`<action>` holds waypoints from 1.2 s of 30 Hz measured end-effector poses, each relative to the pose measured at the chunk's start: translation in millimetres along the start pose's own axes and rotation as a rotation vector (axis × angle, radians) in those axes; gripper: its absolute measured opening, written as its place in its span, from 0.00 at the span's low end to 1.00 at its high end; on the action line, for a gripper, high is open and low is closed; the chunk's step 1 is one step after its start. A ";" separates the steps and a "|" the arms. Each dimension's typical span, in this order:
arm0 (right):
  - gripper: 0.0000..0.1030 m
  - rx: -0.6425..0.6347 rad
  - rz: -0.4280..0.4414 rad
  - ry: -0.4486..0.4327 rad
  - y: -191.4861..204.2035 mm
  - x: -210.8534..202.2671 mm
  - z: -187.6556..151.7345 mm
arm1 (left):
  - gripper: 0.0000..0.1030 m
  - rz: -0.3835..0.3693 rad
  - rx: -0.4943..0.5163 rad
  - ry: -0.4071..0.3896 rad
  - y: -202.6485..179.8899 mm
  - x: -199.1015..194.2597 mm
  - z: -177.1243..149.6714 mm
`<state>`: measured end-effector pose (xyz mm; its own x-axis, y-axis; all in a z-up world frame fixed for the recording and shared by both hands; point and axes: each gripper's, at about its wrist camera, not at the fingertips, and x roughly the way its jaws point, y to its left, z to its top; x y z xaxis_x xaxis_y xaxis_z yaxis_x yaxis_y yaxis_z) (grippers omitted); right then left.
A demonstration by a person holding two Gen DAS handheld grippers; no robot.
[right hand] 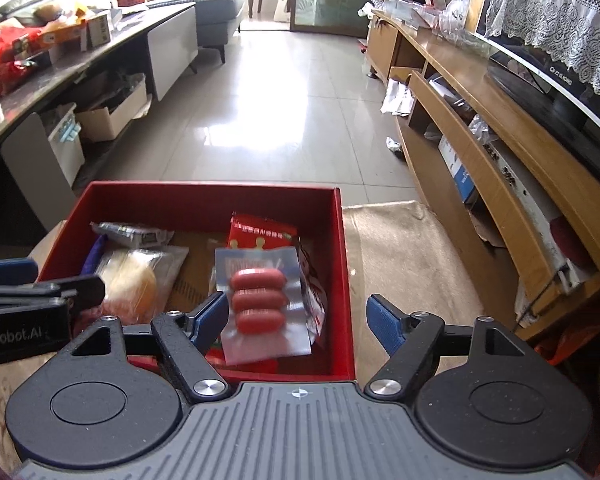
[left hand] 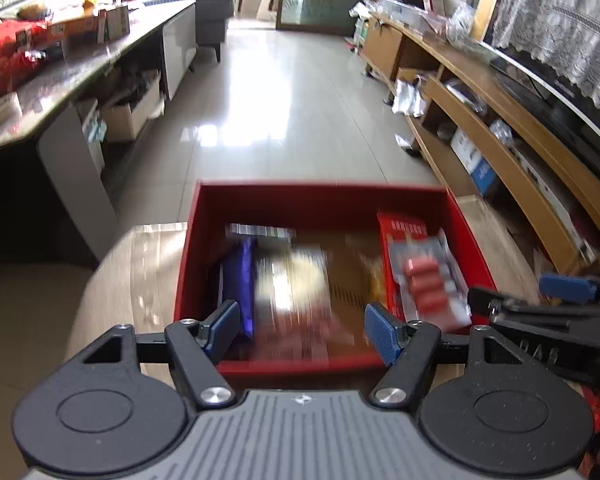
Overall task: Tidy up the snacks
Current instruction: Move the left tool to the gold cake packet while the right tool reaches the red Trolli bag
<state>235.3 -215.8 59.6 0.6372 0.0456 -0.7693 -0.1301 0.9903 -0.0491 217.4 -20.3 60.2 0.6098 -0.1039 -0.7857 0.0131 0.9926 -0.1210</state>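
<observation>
Both the left gripper [left hand: 300, 326] and the right gripper [right hand: 296, 320] are hovering with fingers spread wide and holding nothing over the red box [right hand: 342, 264] filling the lower centre, where the sausage pack [right hand: 260, 300] is lying atop a red packet [right hand: 260, 232], apparently gathering snacks there.

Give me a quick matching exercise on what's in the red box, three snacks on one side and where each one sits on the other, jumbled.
Things:
1. sausage pack
2. bread bag
3. purple packet

Places in the red box:
A. against the left wall
B. right side, on a red packet
C. middle left, over the box floor

Pairs: 1-B, 2-C, 3-A
</observation>
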 end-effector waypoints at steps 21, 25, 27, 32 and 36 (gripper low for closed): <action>0.83 0.002 -0.014 0.138 -10.1 -3.4 -50.3 | 0.63 -0.074 0.013 0.166 -29.0 53.8 -56.1; 0.83 0.026 -0.032 0.155 -20.8 -1.0 -53.1 | 0.64 -0.121 0.009 0.197 -36.9 61.7 -58.2; 0.83 0.038 -0.043 0.157 -27.0 -1.7 -54.4 | 0.64 -0.173 -0.015 0.238 -38.6 63.3 -63.2; 0.84 0.066 -0.061 0.172 -41.1 -0.7 -58.1 | 0.64 -0.417 0.064 0.359 -60.5 47.2 -85.5; 0.84 0.092 -0.052 0.201 -45.3 2.8 -62.9 | 0.65 -0.437 0.092 0.343 -62.3 31.6 -88.9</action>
<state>195.2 -268.8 19.6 0.4759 -0.0236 -0.8792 -0.0252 0.9989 -0.0405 165.4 -91.1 -11.0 0.2397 -0.5061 -0.8285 0.2849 0.8525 -0.4384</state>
